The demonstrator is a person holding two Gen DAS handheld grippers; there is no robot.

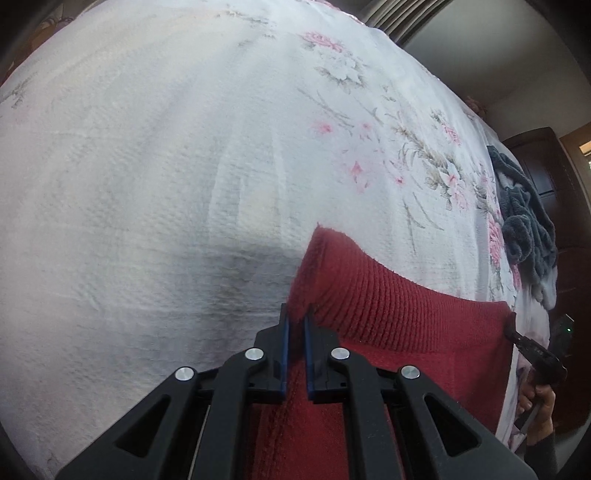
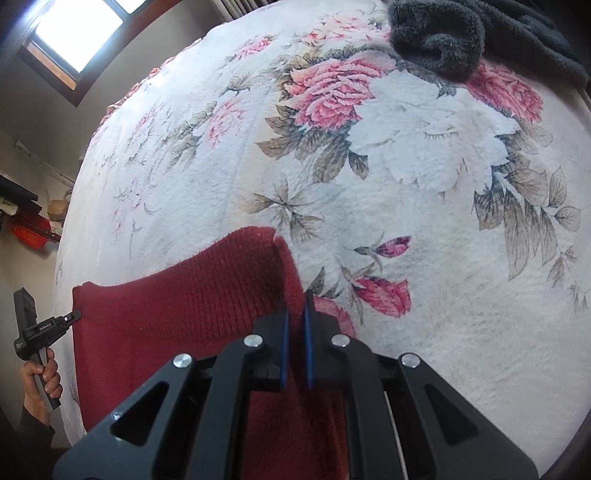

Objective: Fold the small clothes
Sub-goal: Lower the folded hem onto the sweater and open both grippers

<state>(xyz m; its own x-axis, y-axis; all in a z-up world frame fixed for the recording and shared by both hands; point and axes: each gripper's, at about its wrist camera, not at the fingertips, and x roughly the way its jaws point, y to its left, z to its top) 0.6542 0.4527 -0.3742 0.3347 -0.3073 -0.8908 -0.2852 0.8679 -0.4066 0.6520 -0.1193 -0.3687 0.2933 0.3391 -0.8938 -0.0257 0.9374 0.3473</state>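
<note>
Two grippers pinch opposite side edges of a red knit garment (image 1: 399, 317) over a bed w/ a white floral blanket (image 1: 166, 166). Left gripper (image 1: 296, 314): jaws nearly pressed together, a fold of red knit caught between the blue pads; the garment spreads to the right of the jaws and hangs below them. Right gripper (image 2: 295, 301): jaws likewise close together on the knit's right edge, cloth spreading left of and below the tips. The top edge sags between the two grips, w/ a raised corner just ahead of each pair of jaws.

In the left wrist view, the right gripper (image 1: 515, 334) shows at the garment's far right edge, held by a hand (image 1: 537, 406) in a dark sleeve. In the right wrist view, the left gripper (image 2: 75, 315) touches the far left edge, gripped by the other hand (image 2: 42, 376).

Well ahead and to the right of both jaws, a dark grey fleecy pile (image 2: 461, 37) lies on the blanket near the bed's edge. Containers: a red basket (image 2: 29, 230) sits on a shelf far left of the right jaws; contents can't be made out. A window (image 2: 77, 33) glows at upper left.
</note>
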